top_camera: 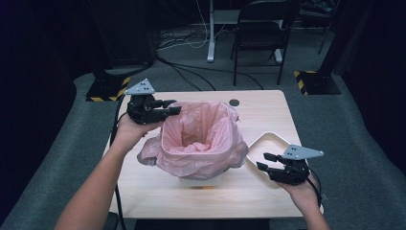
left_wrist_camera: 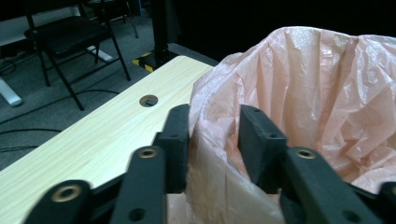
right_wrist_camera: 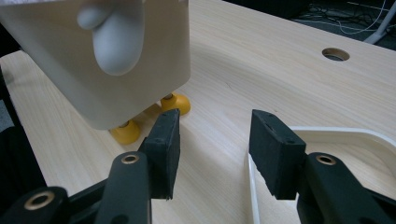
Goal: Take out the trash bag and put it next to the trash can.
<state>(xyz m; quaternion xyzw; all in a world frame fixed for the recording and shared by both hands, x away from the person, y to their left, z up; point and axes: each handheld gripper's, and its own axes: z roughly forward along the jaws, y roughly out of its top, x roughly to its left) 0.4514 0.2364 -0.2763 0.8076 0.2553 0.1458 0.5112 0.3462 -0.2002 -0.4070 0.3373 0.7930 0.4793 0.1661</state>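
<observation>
step: fitting pink bag (top_camera: 201,136) over bin (right_wrist_camera: 100,56) at counter (top_camera: 258,112) centre | left gripper (top_camera: 168,107) spread, jaws straddling bag's rim | right gripper (top_camera: 264,161) spread, empty, over tray (top_camera: 268,141) | next: likely pinch rim, tug it down evenly

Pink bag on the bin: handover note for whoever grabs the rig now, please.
Left gripper: jaws open, straddling the rim of the pink bag on the bin's far-left side, film between them, not yet pinched.
Right gripper: open and empty, held low over the near edge of the white tray, right of the bin.
Bin stands mid-table on yellow feet; the bag lines it, its edge folded over the rim.
Done: bag is in the bin.
Left, probably: close the left gripper on the rim and bring the right one in. Whether the bag is going on or coming off, I cannot tell.
</observation>
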